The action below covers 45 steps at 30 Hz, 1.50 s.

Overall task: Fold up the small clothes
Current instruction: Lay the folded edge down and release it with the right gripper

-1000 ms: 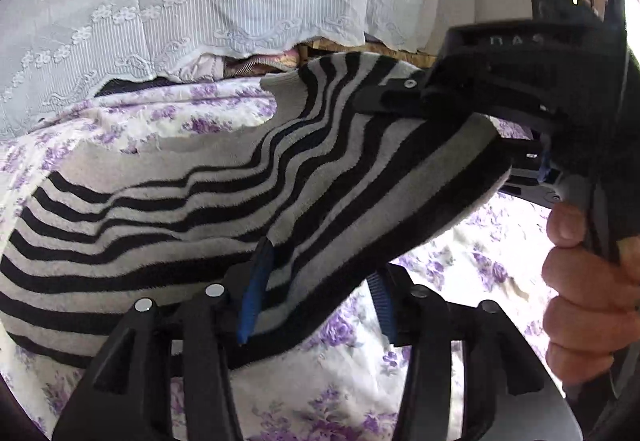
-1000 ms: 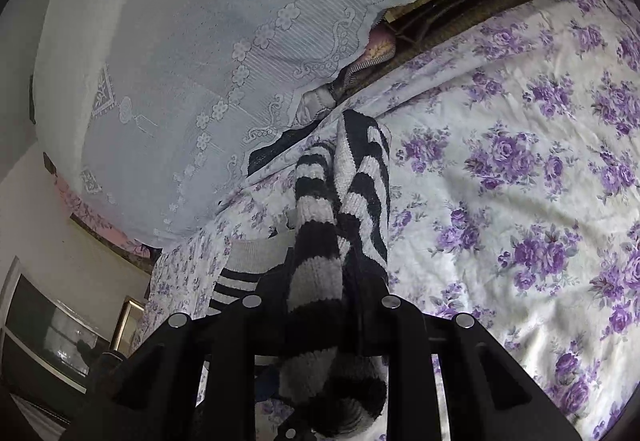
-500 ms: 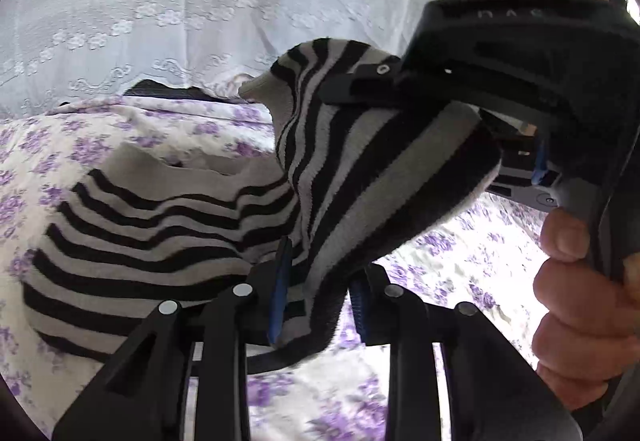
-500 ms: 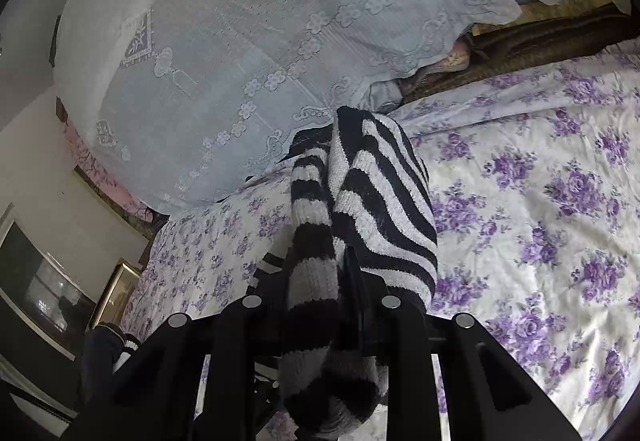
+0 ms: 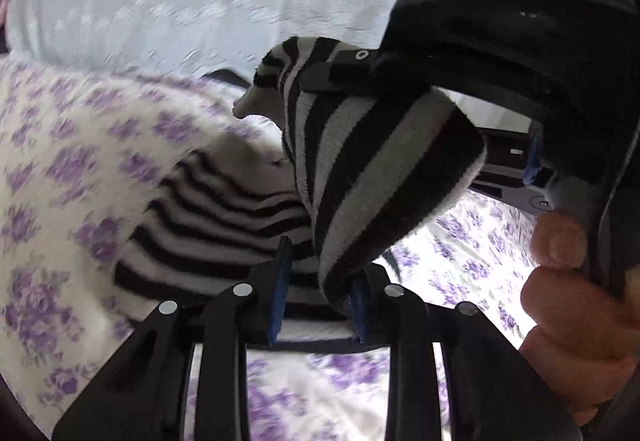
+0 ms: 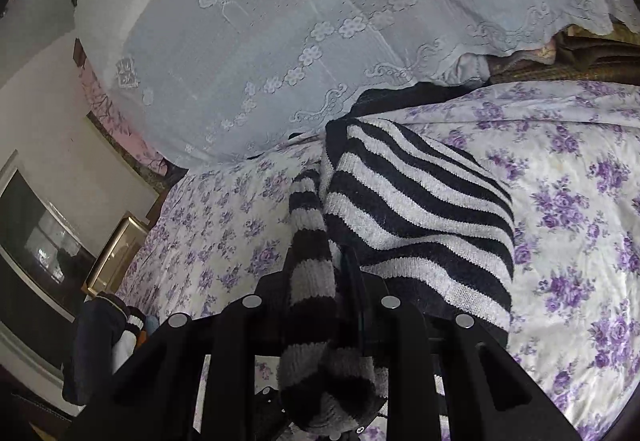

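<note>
A black-and-grey striped knit sweater (image 5: 360, 177) lies partly on the floral bedsheet (image 5: 60, 161), with one side lifted. My left gripper (image 5: 318, 293) has its blue pads around a hanging fold of it, close to shut. My right gripper (image 6: 332, 281) is shut on a bunched edge of the sweater (image 6: 416, 209), which drapes over its jaws; from the left wrist view it (image 5: 500, 41) holds the cloth up at the upper right, a hand behind it.
A white lace curtain (image 6: 320, 21) hangs behind the bed. Folded fabrics (image 6: 580, 57) sit at the far right under the curtain. A dark cabinet with glass (image 6: 32, 241) and dark clothing (image 6: 100, 341) are at the left beside the bed.
Both grippers lifted the sweater's side and carried it over toward the left, doubling it over. The flat part on the sheet now looks smaller. The left jaws narrowed around the fold.
</note>
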Available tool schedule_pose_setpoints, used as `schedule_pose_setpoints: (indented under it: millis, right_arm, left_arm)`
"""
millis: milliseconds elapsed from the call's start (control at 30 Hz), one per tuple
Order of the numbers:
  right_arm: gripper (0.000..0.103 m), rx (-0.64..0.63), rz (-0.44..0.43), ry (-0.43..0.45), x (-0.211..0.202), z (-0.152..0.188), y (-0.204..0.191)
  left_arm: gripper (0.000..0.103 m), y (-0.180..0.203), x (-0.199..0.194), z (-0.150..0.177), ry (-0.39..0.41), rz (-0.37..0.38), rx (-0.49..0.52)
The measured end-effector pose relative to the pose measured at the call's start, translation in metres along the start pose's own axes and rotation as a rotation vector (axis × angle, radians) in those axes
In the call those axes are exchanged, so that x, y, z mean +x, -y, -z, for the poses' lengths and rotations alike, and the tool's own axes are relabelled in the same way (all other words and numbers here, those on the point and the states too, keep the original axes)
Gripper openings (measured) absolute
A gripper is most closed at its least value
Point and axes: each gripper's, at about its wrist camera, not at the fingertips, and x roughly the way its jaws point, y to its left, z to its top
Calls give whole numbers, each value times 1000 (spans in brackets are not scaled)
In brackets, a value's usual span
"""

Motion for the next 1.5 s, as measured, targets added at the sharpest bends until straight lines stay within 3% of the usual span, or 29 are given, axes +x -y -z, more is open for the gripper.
schedule_pose_setpoints:
  millis: [167, 333, 467, 533, 633, 700, 800, 867, 933, 1000, 1100, 1200, 1333, 1500]
  right_arm:
    - [24, -60, 24, -129, 48, 19, -15]
    - [38, -123, -19, -183, 60, 34, -23]
    - [41, -110, -71, -124, 31, 24, -21]
    - [41, -97, -91, -79, 10, 18, -13]
    - [41, -88, -58, -7, -19, 17, 3]
    - [35, -99, -7, 32, -34, 23, 16]
    - [30, -105, 48, 37, -39, 36, 34]
    - [29, -91, 61, 9, -34, 44, 49]
    - [29, -59, 72, -35, -23, 55, 66]
    - [24, -48, 87, -78, -10, 67, 78]
    - [24, -73, 70, -72, -6, 85, 88]
    - [24, -61, 49, -64, -7, 94, 95]
    - [23, -48, 17, -69, -5, 101, 102]
    - [23, -56, 11, -53, -6, 103, 103]
  left_arm:
    - [26, -42, 0, 17, -66, 23, -158]
    - [30, -61, 3, 24, -110, 37, -238]
    - [41, -68, -6, 22, -96, 18, -279]
    - [54, -76, -16, 22, -77, -8, -319]
    - [57, -84, -33, 17, -40, 9, -357]
    - [57, -83, -41, 11, -19, 7, -344]
    - [58, -71, -47, 5, 0, -54, -265]
    - [66, -68, -46, 7, -3, -106, -236]
    - [74, -74, -42, 11, -27, -129, -271]
    - [75, -85, -29, 17, -85, -171, -297]
    - [79, -94, -15, 32, -153, -229, -267]
    - [80, -77, -13, 33, -142, -312, -163]
    - [80, -78, -21, 33, -138, -297, -191]
    - [79, -66, -29, 31, -117, -344, -134]
